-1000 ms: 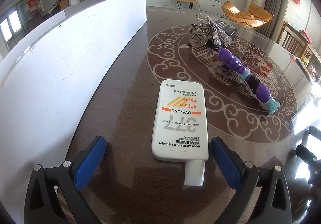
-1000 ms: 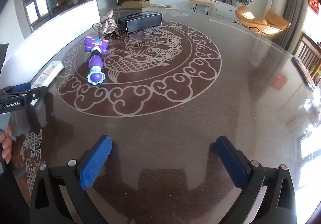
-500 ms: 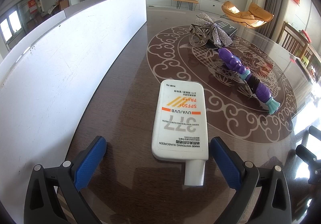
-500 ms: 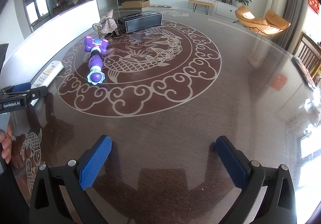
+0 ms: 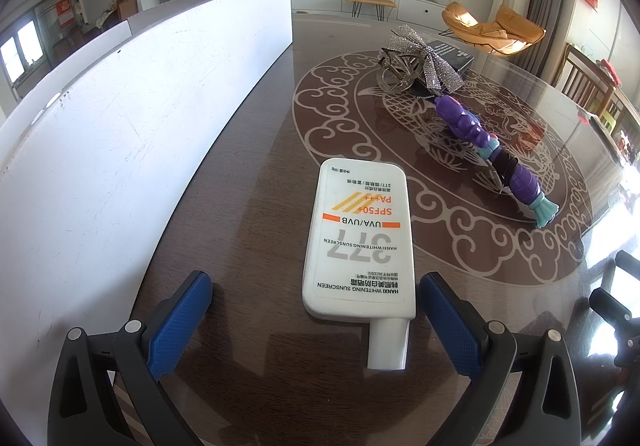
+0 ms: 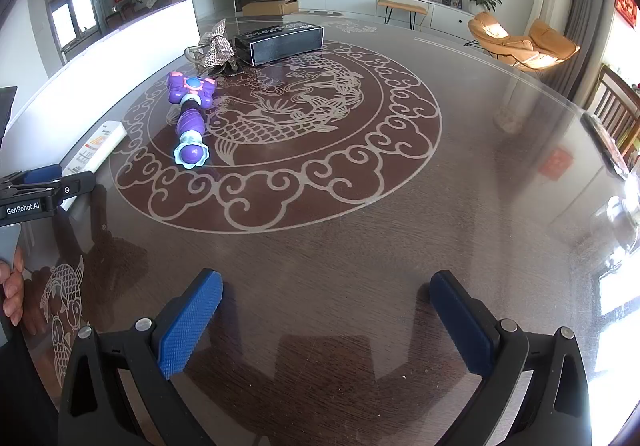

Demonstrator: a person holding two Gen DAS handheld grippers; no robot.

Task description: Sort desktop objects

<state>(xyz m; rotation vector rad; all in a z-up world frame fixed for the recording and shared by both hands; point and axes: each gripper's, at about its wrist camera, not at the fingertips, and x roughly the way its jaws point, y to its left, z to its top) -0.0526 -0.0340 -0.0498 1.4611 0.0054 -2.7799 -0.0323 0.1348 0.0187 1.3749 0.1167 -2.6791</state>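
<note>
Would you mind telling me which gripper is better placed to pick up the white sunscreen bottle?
Left. The left gripper is open with the white sunscreen bottle lying just ahead; the right gripper faces bare table.

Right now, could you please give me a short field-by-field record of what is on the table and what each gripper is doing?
surface: dark round table with a fish pattern
sunscreen bottle: lying flat, cap toward the left gripper
left gripper: open, the cap end between its fingers, not touching
right gripper: open, over bare table, holding nothing
purple toy wand: lying flat on the pattern
sparkly bow hair clip: beyond the wand
black box: behind the clip
white board: standing along the table's left side
</note>
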